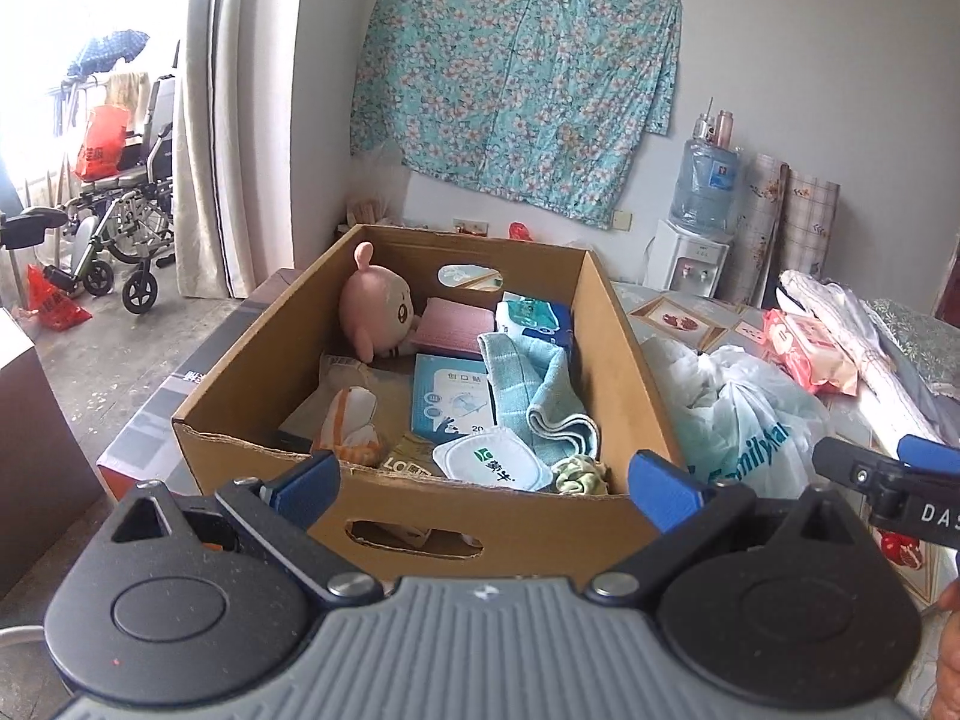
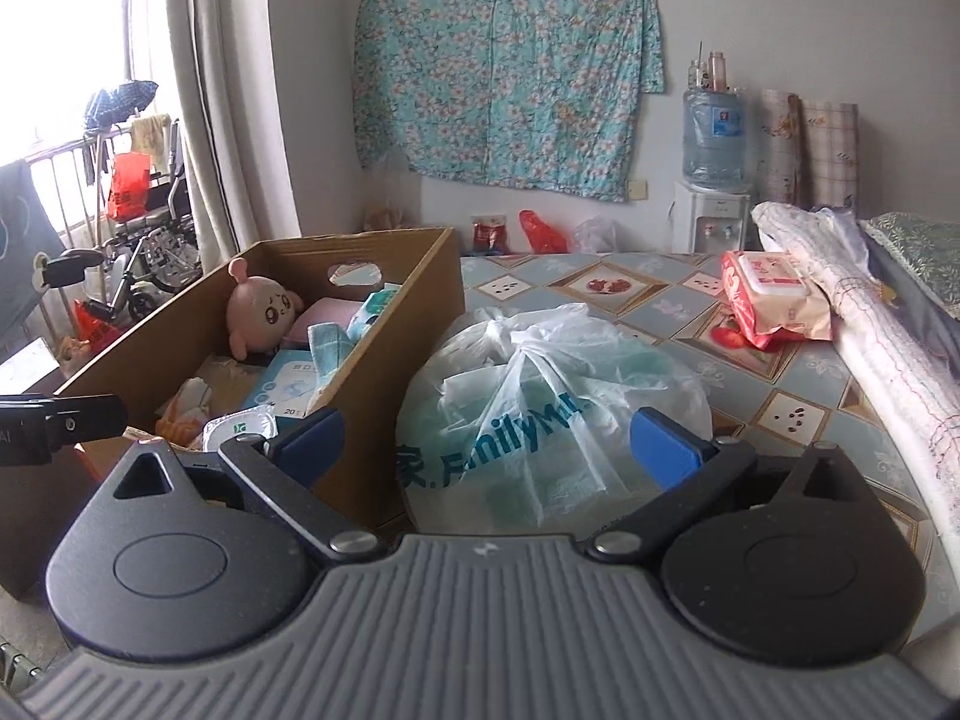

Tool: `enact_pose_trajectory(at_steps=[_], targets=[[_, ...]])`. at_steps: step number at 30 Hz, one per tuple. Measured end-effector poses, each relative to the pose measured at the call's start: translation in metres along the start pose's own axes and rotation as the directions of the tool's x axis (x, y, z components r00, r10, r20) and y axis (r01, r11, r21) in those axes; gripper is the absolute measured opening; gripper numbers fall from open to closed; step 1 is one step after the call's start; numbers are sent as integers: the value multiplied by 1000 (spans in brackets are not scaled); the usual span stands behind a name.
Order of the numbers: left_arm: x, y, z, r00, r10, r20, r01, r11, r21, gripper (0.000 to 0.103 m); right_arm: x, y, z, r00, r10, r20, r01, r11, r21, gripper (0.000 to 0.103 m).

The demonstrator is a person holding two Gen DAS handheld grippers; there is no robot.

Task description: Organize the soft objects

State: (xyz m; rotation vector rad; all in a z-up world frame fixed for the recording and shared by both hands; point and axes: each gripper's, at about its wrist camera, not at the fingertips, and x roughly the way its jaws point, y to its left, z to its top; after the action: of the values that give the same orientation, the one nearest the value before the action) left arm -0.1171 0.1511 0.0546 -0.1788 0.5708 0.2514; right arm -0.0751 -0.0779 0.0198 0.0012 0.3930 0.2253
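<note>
A cardboard box (image 1: 624,348) (image 2: 420,276) sits at the table's left end. Inside lie a pink plush toy (image 1: 375,309) (image 2: 261,309), a light blue towel (image 1: 540,387) (image 2: 327,345), a green scrunchie (image 1: 579,474), packets and small boxes. My left gripper (image 1: 486,489) hovers open at the box's near wall, nothing between its fingers. My right gripper (image 2: 486,444) stands open just in front of a tied white plastic bag (image 2: 540,396) (image 1: 744,414) beside the box. A pink wet-wipes pack (image 2: 774,300) (image 1: 810,354) lies further right.
A rolled white quilt (image 2: 888,336) and bedding edge the table's right side. A water dispenser (image 2: 714,180) and patterned rolls stand at the back wall under a floral cloth (image 2: 504,60). A wheelchair (image 1: 120,210) stands by the curtain at left.
</note>
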Motion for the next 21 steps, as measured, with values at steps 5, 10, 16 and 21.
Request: enact_pose_trajectory(at_steps=[5, 10, 16, 21], targets=[[-7, 2, -2, 999, -18, 41, 18, 1000, -1, 103, -1, -3, 1, 1000, 0, -1, 0, 1000, 28, 102], [-11, 0, -2, 997, 17, 74, -19, 1000, 22, 103, -9, -4, 4, 1000, 16, 20, -17, 999, 46, 102], [-10, -3, -2, 998, 29, 59, -30, 999, 18, 103, -14, -1, 4, 999, 23, 39, -24, 999, 38, 102], [-6, -6, -3, 999, 47, 20, -47, 999, 25, 103, -3, 8, 1, 999, 33, -18, -33, 999, 24, 102]])
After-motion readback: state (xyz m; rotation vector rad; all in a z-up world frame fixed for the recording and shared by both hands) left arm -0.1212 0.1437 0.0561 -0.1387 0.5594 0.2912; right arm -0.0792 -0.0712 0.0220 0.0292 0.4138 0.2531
